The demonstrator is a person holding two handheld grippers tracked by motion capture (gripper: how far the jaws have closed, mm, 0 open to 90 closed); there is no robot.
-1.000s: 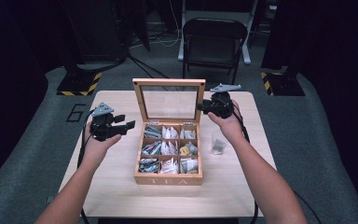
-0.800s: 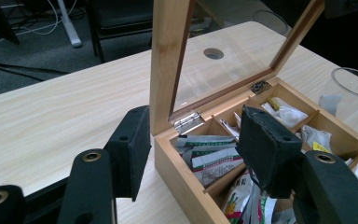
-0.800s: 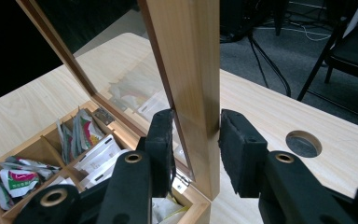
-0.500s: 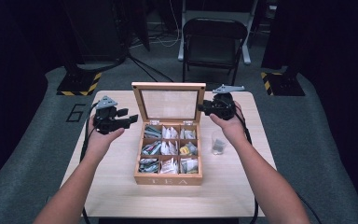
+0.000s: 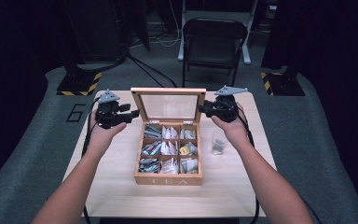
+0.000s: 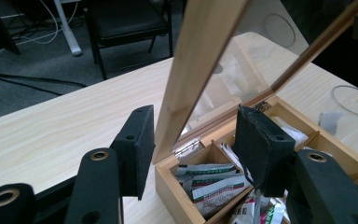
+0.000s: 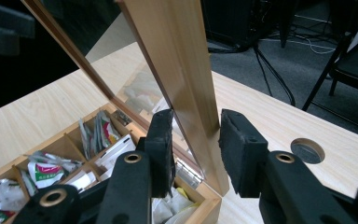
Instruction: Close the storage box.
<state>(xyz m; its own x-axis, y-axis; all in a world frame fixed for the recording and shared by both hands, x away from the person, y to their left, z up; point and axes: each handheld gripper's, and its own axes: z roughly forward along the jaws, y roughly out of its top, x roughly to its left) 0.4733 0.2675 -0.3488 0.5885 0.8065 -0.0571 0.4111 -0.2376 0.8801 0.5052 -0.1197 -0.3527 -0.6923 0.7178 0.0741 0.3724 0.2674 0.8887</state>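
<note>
We work at a pale wooden table (image 5: 242, 186), with a dark folding chair (image 5: 213, 39) standing on the far side beyond it. In the middle of the table sits our wooden tea box (image 5: 168, 176), its front wall lettered and its nine compartments packed with tea bags (image 5: 168, 148) in mixed wrappers. The glass-paned lid (image 5: 168, 106) stands upright at the far edge of the box, hinged along the back wall. Our left gripper (image 5: 129, 114) sits at the left edge of the lid; in the left gripper view, one pad touches the outer face of the left frame bar (image 6: 193, 70) while the other pad stands clear on the glass side, over the far-left compartment, so the jaws straddle the bar without clamping it, having just been closing on it. Our right gripper (image 5: 204, 108) sits at the lid's right edge; in the right gripper view its jaws straddle the right frame bar (image 7: 179, 60), and we cannot tell whether the pads press on the wood. A small clear glass cup (image 5: 218, 142) stands on the table just right of the box, near our right wrist.
</note>
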